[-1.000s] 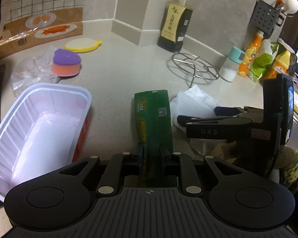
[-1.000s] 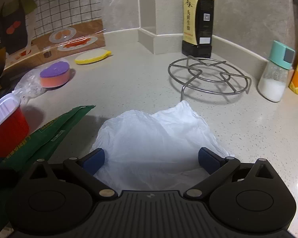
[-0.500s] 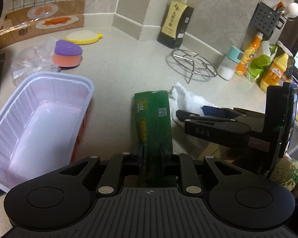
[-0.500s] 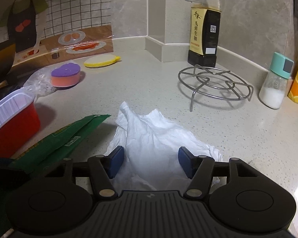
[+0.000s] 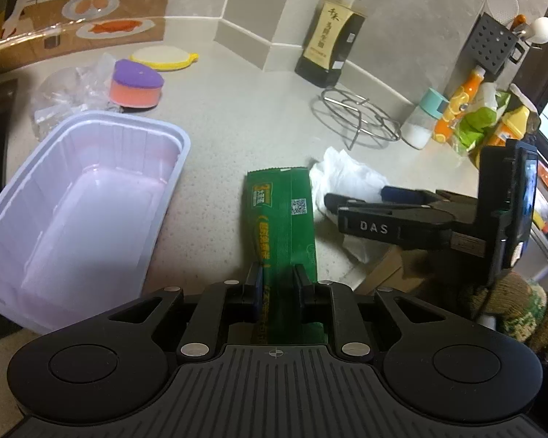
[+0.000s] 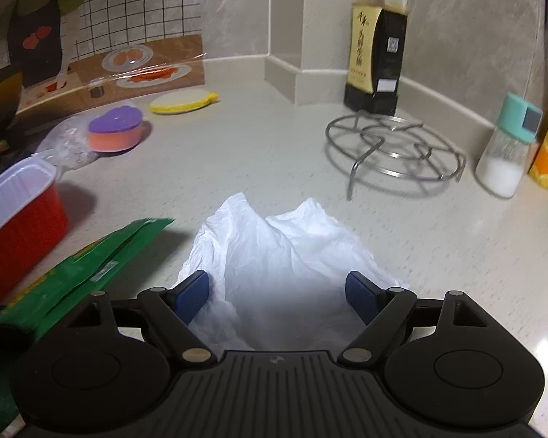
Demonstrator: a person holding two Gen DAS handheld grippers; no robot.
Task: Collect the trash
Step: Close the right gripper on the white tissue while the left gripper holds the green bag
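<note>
left gripper [image 5: 277, 284] clamped on green wrapper [image 5: 279, 215], long axis running straight up frame centre; tub [image 5: 179, 168] lies left of it, so the drop looks like a leftward swing. right gripper [image 6: 276, 292] jaws wide, straddling white tissue [image 6: 274, 255] at lower centre on the counter [image 6: 274, 146], blue pads [image 6: 191, 294] at its edges, not squeezing.

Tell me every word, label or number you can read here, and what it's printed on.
"DAS": white letters on the side of the right tongs.
"3": on the green wrapper held in the left tongs; its yellow characters and square code are too blurred to read.
Soy sauce bottle: Chinese label characters, too blurred to read.
</note>
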